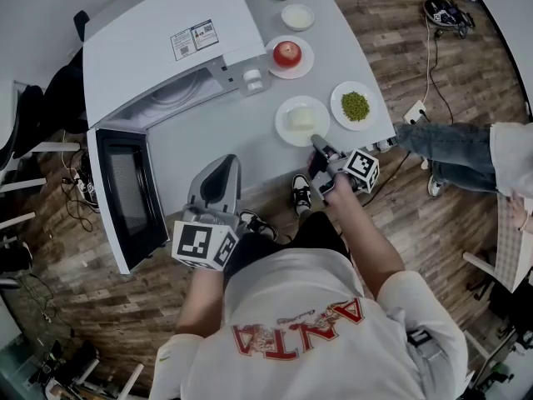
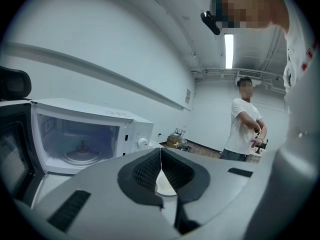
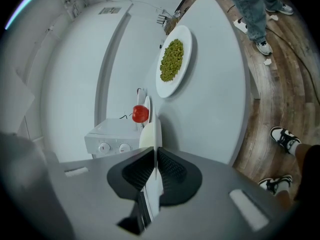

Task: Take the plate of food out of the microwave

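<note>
The white microwave (image 1: 166, 48) stands on the grey table with its door (image 1: 125, 194) swung open to the left. Its cavity holds only the glass turntable (image 2: 82, 156). The plate of pale food (image 1: 300, 121) rests on the table near the front edge. My right gripper (image 1: 319, 143) is shut on its near rim. In the right gripper view the plate (image 3: 157, 129) runs edge-on between the pads of that gripper (image 3: 156, 154). My left gripper (image 1: 225, 160) hangs over the table's front edge before the microwave, shut (image 2: 160, 156) with nothing in it.
A plate of green peas (image 1: 356, 106) lies right of the held plate, and a plate with a red apple (image 1: 288, 54) lies behind it. Two small dishes (image 1: 297, 16) sit farther back. A person (image 2: 245, 124) stands beyond the table's right end.
</note>
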A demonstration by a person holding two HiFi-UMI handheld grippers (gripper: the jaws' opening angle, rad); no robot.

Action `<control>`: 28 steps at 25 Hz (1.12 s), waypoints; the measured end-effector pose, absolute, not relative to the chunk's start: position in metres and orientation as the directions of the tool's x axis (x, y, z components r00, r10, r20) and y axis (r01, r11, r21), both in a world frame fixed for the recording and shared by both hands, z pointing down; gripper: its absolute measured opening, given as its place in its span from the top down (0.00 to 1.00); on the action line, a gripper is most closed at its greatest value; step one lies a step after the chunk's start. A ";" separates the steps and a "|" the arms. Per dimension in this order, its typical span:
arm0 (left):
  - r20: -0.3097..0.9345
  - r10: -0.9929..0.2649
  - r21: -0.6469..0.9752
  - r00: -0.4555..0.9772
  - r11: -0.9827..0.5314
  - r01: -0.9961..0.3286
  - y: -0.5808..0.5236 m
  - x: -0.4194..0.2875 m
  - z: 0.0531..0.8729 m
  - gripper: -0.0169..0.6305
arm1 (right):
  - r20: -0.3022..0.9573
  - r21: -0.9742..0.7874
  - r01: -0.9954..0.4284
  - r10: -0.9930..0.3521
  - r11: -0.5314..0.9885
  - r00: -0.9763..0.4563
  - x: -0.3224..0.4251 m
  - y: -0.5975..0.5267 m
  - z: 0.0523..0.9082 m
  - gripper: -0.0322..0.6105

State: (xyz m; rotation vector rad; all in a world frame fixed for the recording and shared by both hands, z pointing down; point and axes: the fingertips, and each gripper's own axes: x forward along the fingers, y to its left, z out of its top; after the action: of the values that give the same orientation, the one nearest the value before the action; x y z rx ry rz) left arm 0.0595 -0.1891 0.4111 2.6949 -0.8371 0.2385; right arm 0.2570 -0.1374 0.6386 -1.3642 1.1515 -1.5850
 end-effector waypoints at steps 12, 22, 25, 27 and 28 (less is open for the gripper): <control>0.258 -0.521 0.248 0.814 -0.778 -0.577 -0.186 0.056 0.413 0.96 | 0.381 -0.923 -0.154 -0.899 -0.354 -0.217 0.255 -0.144 0.625 0.77; 0.252 -0.525 0.252 0.813 -0.775 -0.579 -0.186 0.052 0.413 0.96 | 0.615 -0.719 -0.619 -0.703 -0.316 -0.356 0.229 -0.143 0.628 0.57; 0.255 -0.524 0.253 0.812 -0.775 -0.579 -0.186 0.051 0.413 0.96 | 0.699 -0.602 -0.755 -0.627 -0.258 -0.344 0.224 -0.137 0.636 0.57; 0.256 -0.524 0.252 0.812 -0.775 -0.580 -0.186 0.050 0.413 0.96 | 0.747 -0.522 -0.828 -0.580 -0.206 -0.326 0.221 -0.132 0.642 0.56; 0.254 -0.526 0.251 0.812 -0.775 -0.580 -0.186 0.049 0.414 0.96 | 0.765 -0.488 -0.854 -0.559 -0.180 -0.319 0.220 -0.130 0.644 0.56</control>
State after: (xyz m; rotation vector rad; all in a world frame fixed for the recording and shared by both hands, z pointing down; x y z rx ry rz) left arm 0.0487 -0.1862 0.4142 2.6794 -0.8417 0.2432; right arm 0.2197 -0.1302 0.6443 -1.9584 2.1616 -1.7976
